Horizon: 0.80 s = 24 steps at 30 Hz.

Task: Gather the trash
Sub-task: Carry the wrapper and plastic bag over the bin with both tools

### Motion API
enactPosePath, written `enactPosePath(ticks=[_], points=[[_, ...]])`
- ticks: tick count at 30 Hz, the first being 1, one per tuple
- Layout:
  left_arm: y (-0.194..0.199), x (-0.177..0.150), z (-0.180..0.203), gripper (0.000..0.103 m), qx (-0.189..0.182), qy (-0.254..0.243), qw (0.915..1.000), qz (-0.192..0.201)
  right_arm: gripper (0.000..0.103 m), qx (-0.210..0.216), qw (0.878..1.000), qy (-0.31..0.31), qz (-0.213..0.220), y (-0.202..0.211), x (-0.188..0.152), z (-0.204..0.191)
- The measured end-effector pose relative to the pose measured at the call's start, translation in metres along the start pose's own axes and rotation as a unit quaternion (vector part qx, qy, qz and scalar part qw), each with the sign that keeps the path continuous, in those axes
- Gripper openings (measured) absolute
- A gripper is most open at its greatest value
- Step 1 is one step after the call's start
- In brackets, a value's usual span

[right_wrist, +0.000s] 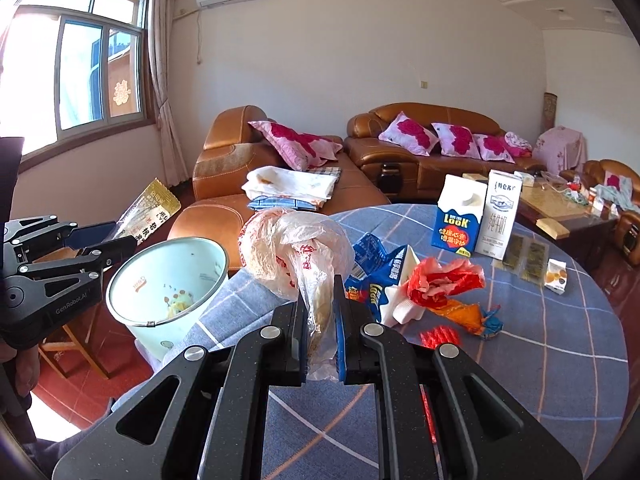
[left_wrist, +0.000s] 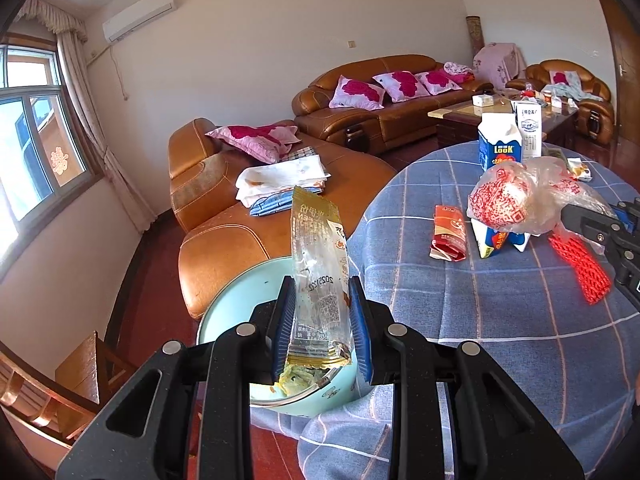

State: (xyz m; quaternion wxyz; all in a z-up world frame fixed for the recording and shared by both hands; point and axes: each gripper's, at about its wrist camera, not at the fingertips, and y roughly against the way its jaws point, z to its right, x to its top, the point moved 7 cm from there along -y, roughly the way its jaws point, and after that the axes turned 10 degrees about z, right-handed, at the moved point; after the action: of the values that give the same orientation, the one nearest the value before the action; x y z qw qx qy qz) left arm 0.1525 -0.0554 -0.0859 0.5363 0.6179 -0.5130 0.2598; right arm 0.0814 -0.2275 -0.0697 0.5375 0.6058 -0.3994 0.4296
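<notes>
Left wrist view: left gripper [left_wrist: 322, 320] clamped partway on a clear snack wrapper [left_wrist: 318, 276] above the pale blue bin [right_wrist: 168, 284] beside the table [right_wrist: 560, 360], right gripper [right_wrist: 320, 332] pinched tight on a crumpled plastic bag [right_wrist: 288, 252], with blue cartons [right_wrist: 380, 280], a red wrapper [right_wrist: 440, 280] and upright milk cartons [right_wrist: 476, 216] crowding behind.

A round table [right_wrist: 560, 360] holds two upright cartons [right_wrist: 476, 216] at its far side (touching each other), crumpled wrappers [right_wrist: 444, 280] nearer. A bin [right_wrist: 168, 280] stands left of it, sofas [right_wrist: 420, 160] behind.
</notes>
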Motion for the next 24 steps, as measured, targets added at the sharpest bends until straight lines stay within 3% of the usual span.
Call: enactPosePath(ticks=[24], points=[[-0.015, -0.003, -0.052, 0.027, 0.069, -0.003, 0.9975, -0.014, 0.011, 0.026, 0.999, 0.029, 0.018, -0.059, 0.018, -0.022]])
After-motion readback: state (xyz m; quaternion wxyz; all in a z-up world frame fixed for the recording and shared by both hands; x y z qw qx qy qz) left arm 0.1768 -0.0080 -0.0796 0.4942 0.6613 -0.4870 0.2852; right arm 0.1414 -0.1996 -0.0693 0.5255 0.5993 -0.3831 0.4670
